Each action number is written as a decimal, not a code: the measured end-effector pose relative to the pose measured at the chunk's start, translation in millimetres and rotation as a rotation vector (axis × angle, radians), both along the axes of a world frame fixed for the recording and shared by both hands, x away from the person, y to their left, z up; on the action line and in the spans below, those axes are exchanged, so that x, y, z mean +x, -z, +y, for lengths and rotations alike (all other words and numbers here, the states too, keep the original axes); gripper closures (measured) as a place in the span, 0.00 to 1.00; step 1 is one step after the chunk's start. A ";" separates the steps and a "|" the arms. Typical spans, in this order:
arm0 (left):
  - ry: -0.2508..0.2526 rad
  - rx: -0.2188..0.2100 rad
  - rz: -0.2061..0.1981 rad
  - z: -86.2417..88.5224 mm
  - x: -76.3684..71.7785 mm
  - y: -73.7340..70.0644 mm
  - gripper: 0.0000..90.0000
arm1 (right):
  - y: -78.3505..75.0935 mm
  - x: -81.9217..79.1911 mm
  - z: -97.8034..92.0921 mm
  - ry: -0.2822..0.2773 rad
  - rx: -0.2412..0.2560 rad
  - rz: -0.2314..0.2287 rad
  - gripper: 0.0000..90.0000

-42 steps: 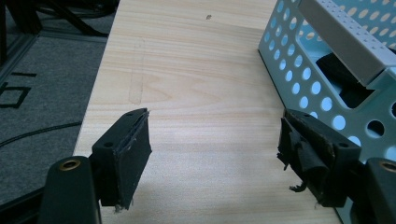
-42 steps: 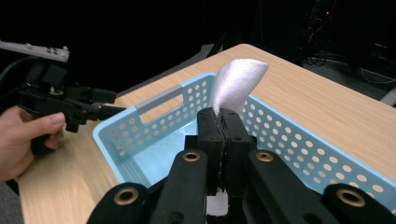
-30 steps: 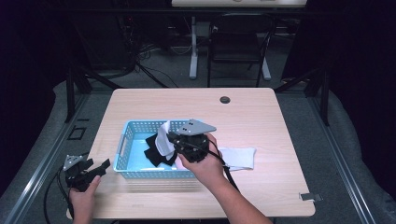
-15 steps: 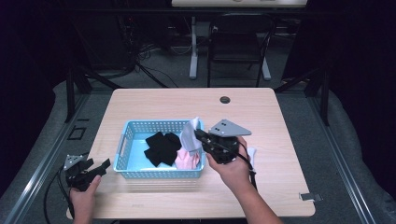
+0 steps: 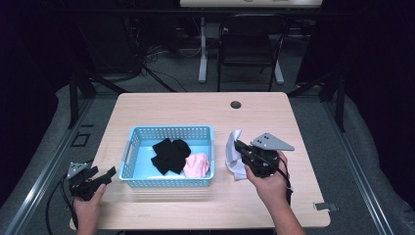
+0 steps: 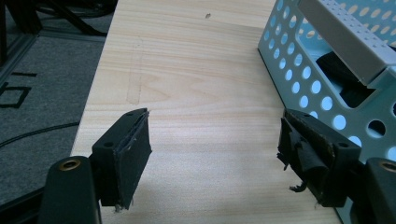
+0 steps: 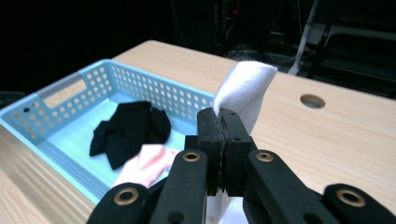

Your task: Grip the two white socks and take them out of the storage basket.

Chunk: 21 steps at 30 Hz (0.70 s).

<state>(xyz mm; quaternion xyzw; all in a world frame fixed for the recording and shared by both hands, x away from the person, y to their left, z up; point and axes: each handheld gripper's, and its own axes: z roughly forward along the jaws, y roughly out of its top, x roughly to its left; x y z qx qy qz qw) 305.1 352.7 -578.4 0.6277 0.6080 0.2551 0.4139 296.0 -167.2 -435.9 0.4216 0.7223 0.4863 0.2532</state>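
Note:
A light blue perforated basket [image 5: 131, 143] [image 7: 119, 78] [image 6: 299, 60] stands on the wooden table, holding a black cloth [image 5: 169, 153] [image 7: 130, 128] and a pink cloth [image 5: 198, 165] [image 7: 147, 164]. To the right of the basket, above the table, my right gripper [image 5: 238, 147] [image 7: 222, 122] is shut on a white cloth [image 5: 234, 157] [image 7: 245, 88] that folds up over its tips and hangs below. My left gripper [image 5: 105, 175] [image 6: 215, 158] rests open at the table's front left corner, with bare wood between its jaws and the basket's left wall beside its right-hand jaw.
A round cable hole [image 5: 236, 105] [image 7: 312, 100] sits near the table's far edge. A chair [image 5: 249, 44] and dark cables stand on the grey floor beyond. A strip of tape [image 5: 325, 206] lies at the front right corner.
My right gripper has carried the white cloth from over the basket's middle out to the right of the basket. The pink cloth now lies uncovered in it. My left gripper has stayed put.

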 end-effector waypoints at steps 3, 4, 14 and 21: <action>0.000 0.001 0.000 0.0 -0.1 0.1 0.28 | 12.0 3.3 -2.8 -0.001 0.002 0.033 0.99; 0.000 0.001 0.000 -0.1 -0.1 0.0 0.28 | 16.7 5.1 -3.9 0.001 0.000 0.046 0.99; 0.001 0.002 0.001 -0.2 0.0 0.2 0.28 | 70.4 26.8 -40.9 0.149 -0.029 0.204 0.98; -0.001 -0.001 -0.006 -0.6 0.2 0.5 0.28 | 91.9 33.6 -65.0 0.239 -0.011 0.289 0.98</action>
